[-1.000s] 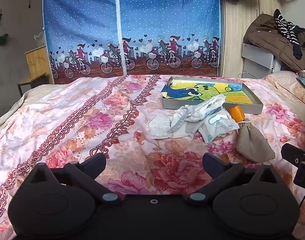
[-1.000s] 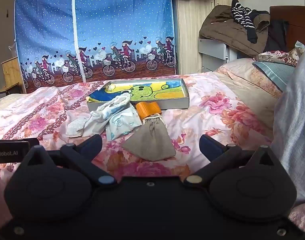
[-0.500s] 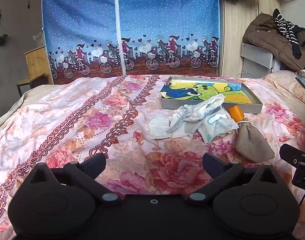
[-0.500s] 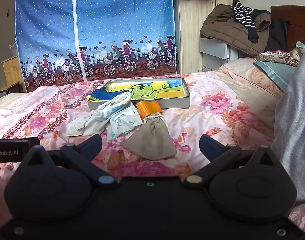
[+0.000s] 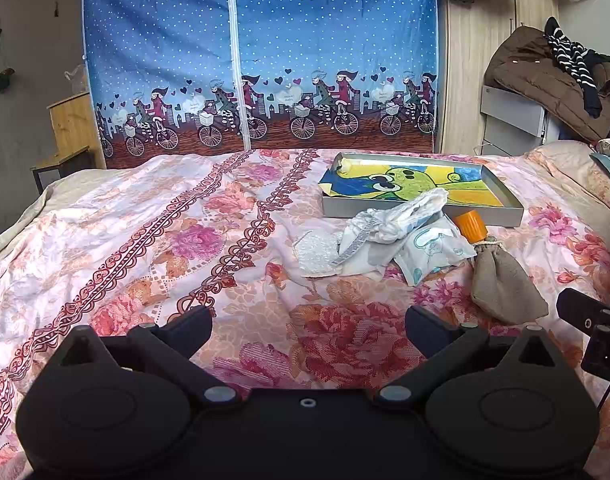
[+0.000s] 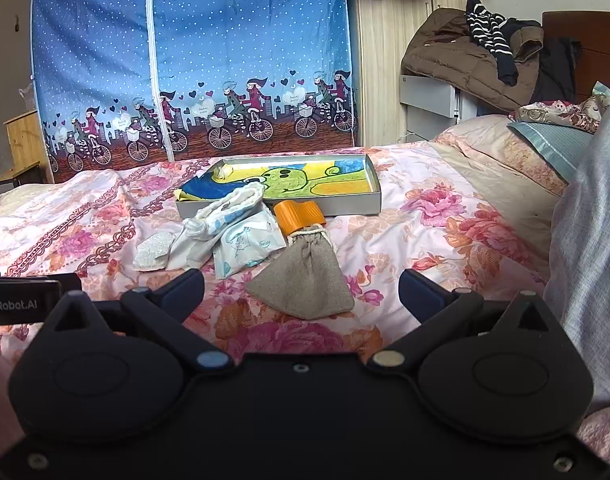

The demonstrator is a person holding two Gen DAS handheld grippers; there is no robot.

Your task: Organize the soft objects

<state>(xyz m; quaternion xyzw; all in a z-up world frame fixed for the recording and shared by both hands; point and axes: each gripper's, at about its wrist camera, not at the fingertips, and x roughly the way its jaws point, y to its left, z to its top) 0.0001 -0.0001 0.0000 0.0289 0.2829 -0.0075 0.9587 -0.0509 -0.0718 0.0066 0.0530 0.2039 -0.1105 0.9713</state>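
Observation:
On the floral bedspread (image 5: 145, 248) lies a heap of soft items: a white mesh pad (image 5: 315, 246), a rolled white diaper (image 5: 397, 220), a pale blue-printed packet (image 5: 433, 246), an orange ribbed roll (image 5: 470, 226) and a grey drawstring pouch (image 5: 503, 280). Behind them sits a shallow grey tray (image 5: 421, 213) lined with a green cartoon picture. My left gripper (image 5: 307, 326) is open, hovering short of the heap. My right gripper (image 6: 301, 290) is open too, just before the grey pouch (image 6: 305, 276), with the diaper (image 6: 229, 208), packet (image 6: 247, 246), orange roll (image 6: 299, 216) and tray (image 6: 345, 208) beyond.
A blue fabric wardrobe (image 5: 261, 60) with a bicycle print stands past the foot of the bed. Coats are piled on a white box (image 5: 545, 76) at right, pillows (image 6: 505, 152) lie near it. A wooden stand (image 5: 71, 128) is at left. A grey sleeve (image 6: 589, 240) fills the right edge.
Both grippers have crept slightly forward toward the heap; the objects sit a touch larger in view. Nothing has been grasped or shifted.

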